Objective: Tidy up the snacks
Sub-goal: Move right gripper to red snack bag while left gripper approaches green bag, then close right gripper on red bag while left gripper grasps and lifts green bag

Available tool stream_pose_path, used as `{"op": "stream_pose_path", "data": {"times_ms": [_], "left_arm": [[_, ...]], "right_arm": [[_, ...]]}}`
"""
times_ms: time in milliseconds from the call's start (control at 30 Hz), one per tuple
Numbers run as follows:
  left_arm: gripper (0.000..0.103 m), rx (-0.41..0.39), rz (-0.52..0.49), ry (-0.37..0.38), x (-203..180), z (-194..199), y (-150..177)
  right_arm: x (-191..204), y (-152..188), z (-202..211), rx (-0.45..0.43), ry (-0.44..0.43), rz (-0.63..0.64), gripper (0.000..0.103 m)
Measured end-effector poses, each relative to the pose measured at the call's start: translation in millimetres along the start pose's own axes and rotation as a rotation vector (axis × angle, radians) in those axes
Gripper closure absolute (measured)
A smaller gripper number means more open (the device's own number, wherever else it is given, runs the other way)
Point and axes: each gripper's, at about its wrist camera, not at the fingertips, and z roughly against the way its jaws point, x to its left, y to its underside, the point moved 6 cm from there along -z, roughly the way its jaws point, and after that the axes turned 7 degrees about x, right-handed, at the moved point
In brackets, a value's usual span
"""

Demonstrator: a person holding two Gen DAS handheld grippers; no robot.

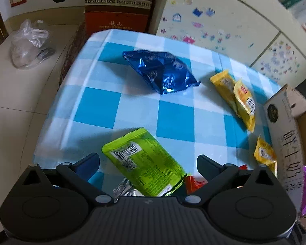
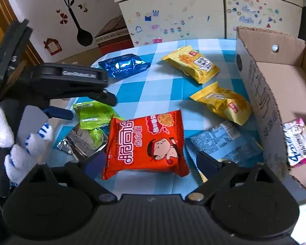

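Observation:
On the blue-checked tablecloth (image 1: pixel 136 106) lies a green packet (image 1: pixel 144 163), barcode side up, between the wide-apart fingers of my left gripper (image 1: pixel 146 163), which do not touch it. In the right wrist view the left gripper (image 2: pixel 91 109) hovers over that green packet (image 2: pixel 91 114), held by a white-gloved hand (image 2: pixel 20 143). My right gripper (image 2: pixel 151 161) stands open around a red noodle-snack packet (image 2: pixel 146 140) that lies partly on a silver packet (image 2: pixel 79 143). The pads show no squeeze on it. A cardboard box (image 2: pixel 255 91) stands on the right with a pink-white packet (image 2: pixel 297 143) inside.
A blue foil bag (image 1: pixel 161 69), two overlapping yellow packets (image 1: pixel 234 94), a third yellow packet (image 2: pixel 224 104) and a pale blue packet (image 2: pixel 224 143) lie on the cloth. The table's left edge drops to the floor, where a plastic bag (image 1: pixel 28 42) and a brown box (image 1: pixel 118 10) sit.

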Motion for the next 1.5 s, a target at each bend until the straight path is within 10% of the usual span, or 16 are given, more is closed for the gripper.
{"op": "stream_pose_path", "data": {"times_ms": [633,1233,1500], "left_arm": [[0.002,0.035,-0.062,-0.105,-12,-23,3],[0.051,-0.045,0.001,-0.057,-3,-5,-1],[0.054,-0.053,0.009,-0.012,-2,1,-2]], "right_arm": [[10,-3,-28,0.018,0.047,0.048,0.004],[8,-3,-21,-0.003,0.019,0.052,0.035],[10,-5,-17,-0.015,0.009,0.042,0.040]]}}
